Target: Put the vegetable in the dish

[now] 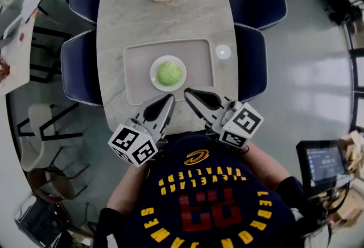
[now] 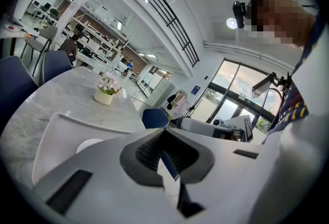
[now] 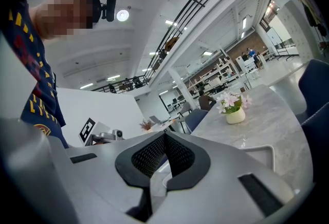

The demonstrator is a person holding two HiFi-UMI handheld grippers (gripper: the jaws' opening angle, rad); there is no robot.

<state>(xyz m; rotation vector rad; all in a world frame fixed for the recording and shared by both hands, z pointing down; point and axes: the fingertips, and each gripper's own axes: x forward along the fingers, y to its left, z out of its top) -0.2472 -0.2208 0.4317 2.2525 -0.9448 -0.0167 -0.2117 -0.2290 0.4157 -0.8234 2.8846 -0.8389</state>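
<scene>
Marble worktop [image 1: 170, 19] carries a tray [image 1: 136, 59] with a white dish [image 1: 153, 73] at its centre, the green vegetable [image 1: 169, 73] lying in it — left gripper [image 1: 169, 99] and right gripper [image 1: 189, 93] held just short of the tray's near edge, both sets of jaws pressed together.

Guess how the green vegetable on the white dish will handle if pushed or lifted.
The green vegetable looks round and domed, so a sideways push would probably roll it toward the rim of the white dish. The dish looks shallow, so it may not stop the roll. The vegetable's faint veining suggests leaves, so it is probably light for its size.
</scene>
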